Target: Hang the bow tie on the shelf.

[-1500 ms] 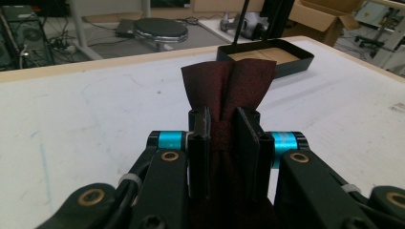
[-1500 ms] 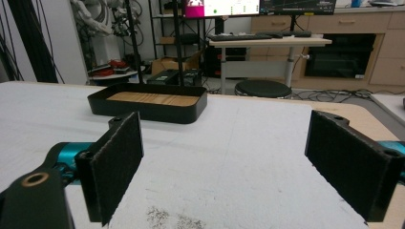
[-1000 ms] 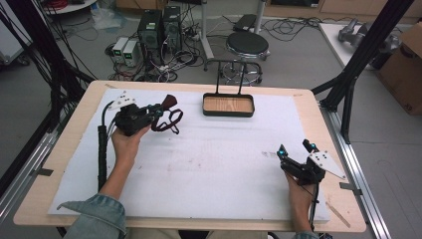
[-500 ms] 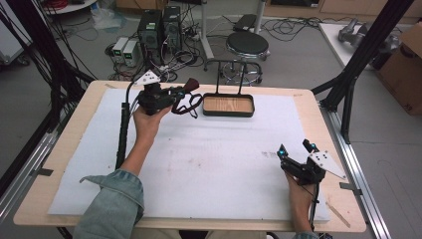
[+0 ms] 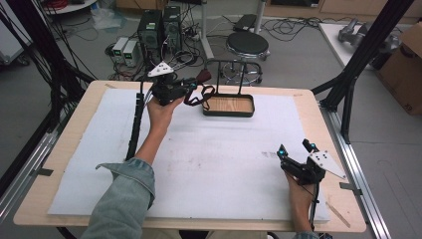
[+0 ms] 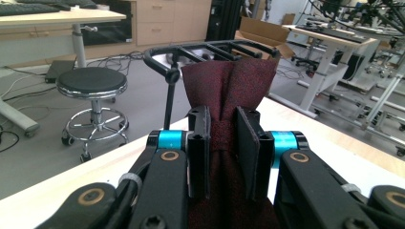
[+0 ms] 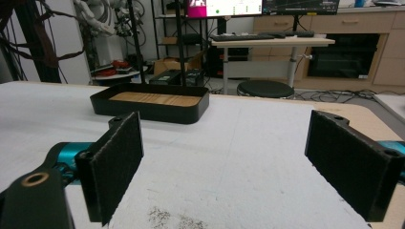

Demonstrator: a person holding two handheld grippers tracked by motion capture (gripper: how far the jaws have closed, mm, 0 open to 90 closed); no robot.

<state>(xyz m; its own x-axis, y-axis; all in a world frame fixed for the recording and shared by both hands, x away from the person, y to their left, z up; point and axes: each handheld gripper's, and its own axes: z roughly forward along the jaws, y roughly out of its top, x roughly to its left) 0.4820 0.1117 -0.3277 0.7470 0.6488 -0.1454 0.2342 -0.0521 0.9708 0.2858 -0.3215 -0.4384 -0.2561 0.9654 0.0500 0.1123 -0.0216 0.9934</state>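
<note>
Here, left hand-held gripper (image 6: 222,143) pinches dark red textured cloth (image 6: 229,86), bunched; right hand-held gripper (image 7: 239,167) spread wide.

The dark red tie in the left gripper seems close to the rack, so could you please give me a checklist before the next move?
1. Left gripper shut on the dark red tie: ok.
2. Tie pinched between both fingers: ok.
3. Rack right ahead of the tie: ok.
4. Tie over a rack bar: not ok, not yet.
5. Right gripper open, resting apart from the tray: ok.
6. Hanging loop free of the rack post: cannot tell.
</note>
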